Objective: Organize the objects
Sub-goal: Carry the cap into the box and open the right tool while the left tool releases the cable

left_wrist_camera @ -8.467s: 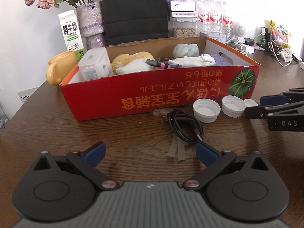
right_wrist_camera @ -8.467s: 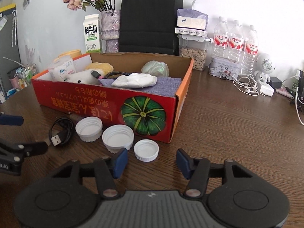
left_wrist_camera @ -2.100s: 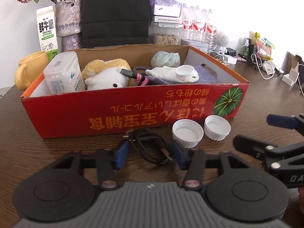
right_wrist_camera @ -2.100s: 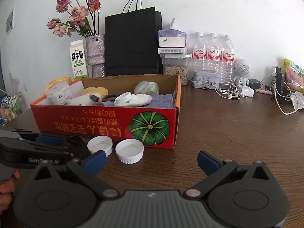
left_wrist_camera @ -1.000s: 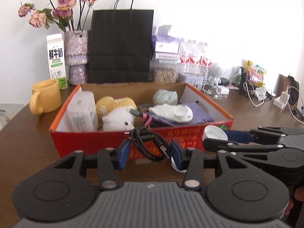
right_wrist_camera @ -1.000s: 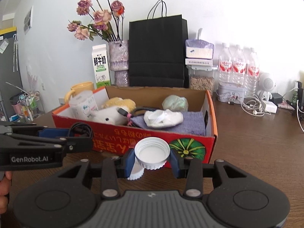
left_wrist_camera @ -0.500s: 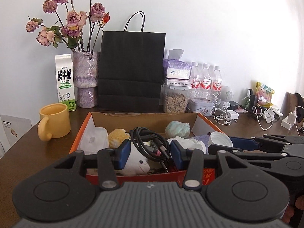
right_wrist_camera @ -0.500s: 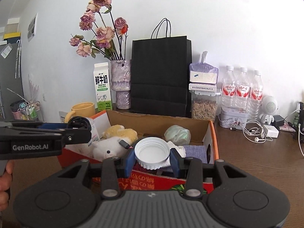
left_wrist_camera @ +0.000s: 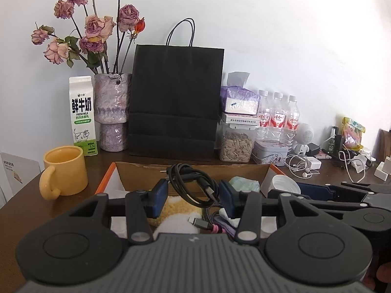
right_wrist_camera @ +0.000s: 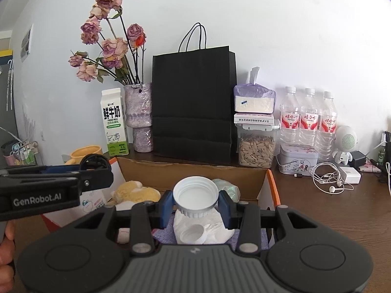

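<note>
Black and limp, the coiled cable [left_wrist_camera: 193, 186] hangs pinched in your left tongs [left_wrist_camera: 193, 199] above the cardboard box [right_wrist_camera: 272, 193]; expect loops to slip free. Your right tongs [right_wrist_camera: 195, 205] clamp the light, rigid white cap [right_wrist_camera: 195, 196] across its ribbed sides.

"FRESH MILK" beneath large Chinese characters, 鲜牛奶, and a figure "3.3" on the green band can be read on the milk carton [left_wrist_camera: 83, 117], while "GenRobot.AI" is printed in pale letters on the black side of the left claw [right_wrist_camera: 95, 168].
</note>
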### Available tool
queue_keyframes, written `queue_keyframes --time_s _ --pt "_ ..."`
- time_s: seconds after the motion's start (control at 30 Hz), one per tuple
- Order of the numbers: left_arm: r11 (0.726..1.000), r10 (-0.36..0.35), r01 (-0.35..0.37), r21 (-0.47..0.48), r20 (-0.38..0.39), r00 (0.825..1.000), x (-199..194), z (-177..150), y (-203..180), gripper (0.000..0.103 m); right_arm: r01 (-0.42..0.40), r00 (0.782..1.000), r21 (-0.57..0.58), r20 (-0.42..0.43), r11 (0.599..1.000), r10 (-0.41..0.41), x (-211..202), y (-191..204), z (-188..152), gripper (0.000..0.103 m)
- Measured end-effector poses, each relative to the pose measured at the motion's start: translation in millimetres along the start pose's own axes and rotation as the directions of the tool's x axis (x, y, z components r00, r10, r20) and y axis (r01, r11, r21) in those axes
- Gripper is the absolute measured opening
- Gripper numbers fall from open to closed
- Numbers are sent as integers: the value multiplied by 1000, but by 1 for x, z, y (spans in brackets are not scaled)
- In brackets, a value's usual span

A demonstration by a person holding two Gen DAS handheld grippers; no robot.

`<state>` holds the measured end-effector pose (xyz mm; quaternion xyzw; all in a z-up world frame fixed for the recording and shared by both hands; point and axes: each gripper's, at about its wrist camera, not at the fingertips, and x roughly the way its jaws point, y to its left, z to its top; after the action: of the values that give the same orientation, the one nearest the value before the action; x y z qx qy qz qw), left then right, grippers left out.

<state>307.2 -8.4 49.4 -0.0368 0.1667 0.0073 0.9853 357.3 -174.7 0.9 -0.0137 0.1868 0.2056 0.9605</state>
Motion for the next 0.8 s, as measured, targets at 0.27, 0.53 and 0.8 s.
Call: queue_keyframes --time_s 0.27,0.53,0.8 --pt "1000 3 -3 -3 -9 1000 31 1 5 47 15 999 10 -28 1000 -15 22 -8 -3 39" --pt "1000 10 -9 11 -27 1000 40 -6 9 48 29 998 9 -57 1000 -29 32 -11 -10 39" --pt "998 55 -56 20 39 998 31 -7 5 103 67 997 20 -44 998 -66 26 -13 -13 93"
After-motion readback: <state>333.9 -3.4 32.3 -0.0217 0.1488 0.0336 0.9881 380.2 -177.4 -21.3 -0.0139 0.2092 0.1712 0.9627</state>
